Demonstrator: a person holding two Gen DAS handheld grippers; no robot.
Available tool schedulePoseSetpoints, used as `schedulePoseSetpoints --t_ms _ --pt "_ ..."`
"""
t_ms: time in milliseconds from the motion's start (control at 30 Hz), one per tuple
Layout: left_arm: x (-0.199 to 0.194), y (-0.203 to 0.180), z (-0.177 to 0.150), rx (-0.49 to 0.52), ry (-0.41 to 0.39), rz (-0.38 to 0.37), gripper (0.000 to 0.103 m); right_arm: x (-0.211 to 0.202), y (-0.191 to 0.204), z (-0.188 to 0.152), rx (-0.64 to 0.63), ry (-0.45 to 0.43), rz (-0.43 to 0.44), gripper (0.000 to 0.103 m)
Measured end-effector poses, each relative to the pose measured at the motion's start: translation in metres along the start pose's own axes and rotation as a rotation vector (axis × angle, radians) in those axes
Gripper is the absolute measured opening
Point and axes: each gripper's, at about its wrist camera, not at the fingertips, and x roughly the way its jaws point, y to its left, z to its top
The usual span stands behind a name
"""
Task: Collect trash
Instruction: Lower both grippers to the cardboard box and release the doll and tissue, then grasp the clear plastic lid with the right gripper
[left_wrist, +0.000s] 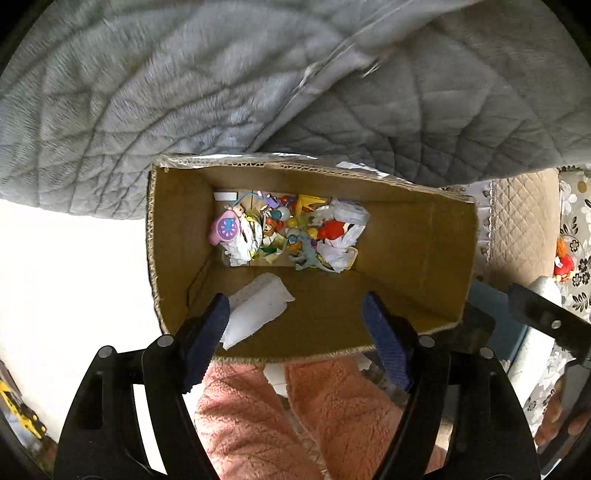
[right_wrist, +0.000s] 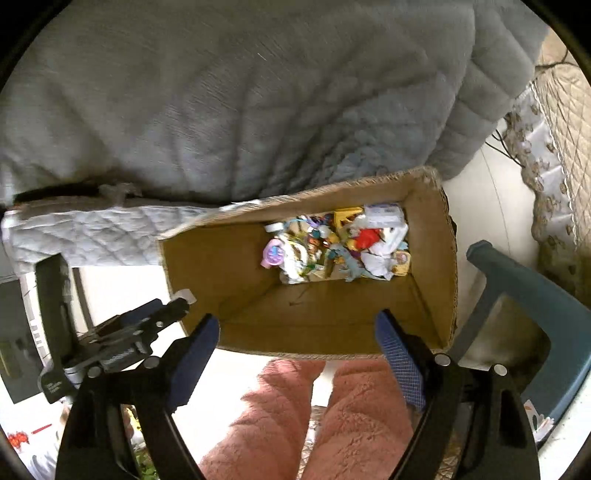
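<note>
White crumpled paper (left_wrist: 256, 308) hangs loose over the cardboard box (left_wrist: 413, 236), touching the left tongs' (left_wrist: 295, 332) pad at about eight o'clock. Both tongs stand apart, the right tongs (right_wrist: 297, 345) empty above the near rim. Risk, I judge: the scrap could snag that pad and fall outside the box.

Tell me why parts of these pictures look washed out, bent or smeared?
Left wrist view: floor blown out white, grey quilt motion-streaked. Right wrist view: the quilt blurs likewise; the fisheye bends the cardboard box edges and darkens the corners.
</note>
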Motion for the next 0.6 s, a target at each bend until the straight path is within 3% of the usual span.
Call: schedulePoseSetpoints --t_ms 133,300,367,467,533,600 --pt "-0.042 -0.007 -0.011 0.038 -0.024 0.037 0.073 -0.054 0.035 -0.005 -0.087 -0.06 0.031 0.085" --pt "-0.107 -0.01 -0.029 0.065 -0.07 0.008 0.073 -0.137 0.089 -0.018 -0.21 -0.152 0.11 0.085" --pt "-0.147 -0.01 -0.04 0.083 -0.117 -0.014 0.073 -0.186 0.122 -0.023 -0.285 -0.251 0.156 0.085" --pt "-0.194 -0.007 -0.052 0.085 -0.199 -0.055 0.073 -0.235 0.159 -0.017 -0.363 -0.415 0.16 0.098" --pt "-0.224 0.0 -0.057 0.069 -0.248 -0.104 0.073 -0.251 0.184 -0.001 -0.41 -0.507 0.125 0.098" --pt "-0.25 0.006 -0.06 0.038 -0.308 -0.132 0.073 -0.25 0.198 0.019 -0.412 -0.528 0.098 0.098"
